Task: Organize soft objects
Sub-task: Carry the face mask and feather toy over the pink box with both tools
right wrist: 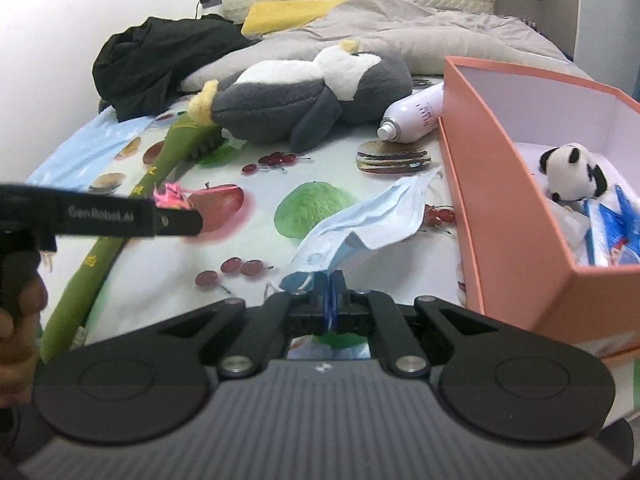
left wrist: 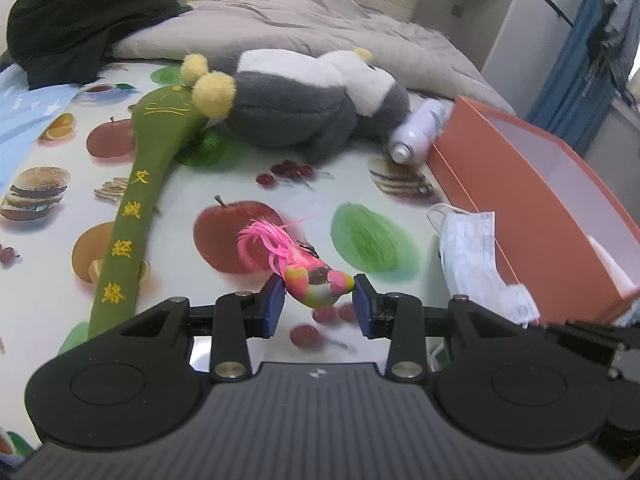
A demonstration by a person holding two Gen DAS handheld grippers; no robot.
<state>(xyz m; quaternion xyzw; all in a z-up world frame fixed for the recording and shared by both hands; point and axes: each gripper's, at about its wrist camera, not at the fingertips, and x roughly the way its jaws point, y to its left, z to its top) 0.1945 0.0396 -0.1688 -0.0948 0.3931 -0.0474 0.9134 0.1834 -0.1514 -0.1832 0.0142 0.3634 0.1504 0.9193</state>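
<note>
Left tool [left wrist: 319, 303] has the little toy bird [left wrist: 316, 280] pinched between its blue pads [left wrist: 274, 307], one pad on the tail end, one at the beak end, pink feathers fanning out above. The bird is up off the fruit-print sheet [left wrist: 240, 168] on the bed, over the printed red apple. From the right-hand view you can see that same left tool [right wrist: 176, 216] reaching in from the left, a flash of pink at its tip.

Right tool [right wrist: 329, 294] is clamped tight on a pale blue face mask [right wrist: 360, 224], the fabric caught between the closed pads and billowing forward and up from them, just beside the orange box [right wrist: 500, 208]. The mask [left wrist: 476, 256] hangs next to the box wall [left wrist: 520, 200] in the left view too.

Inside the box, a small panda plush [right wrist: 572, 176] sits against the white lining, with some blue-and-white packets [right wrist: 612, 232] in front of it.

Further back on the sheet: the big grey-and-white penguin plush [right wrist: 304, 92] lying on its side, a long green plush stick [left wrist: 132, 208] with yellow embroidered characters running under its feet, and a white spray can [right wrist: 412, 116] tipped over between the penguin and the box. Behind them, a grey duvet [left wrist: 320, 20], a heap of black clothing [left wrist: 84, 20] and a yellow pillow [right wrist: 288, 12].
</note>
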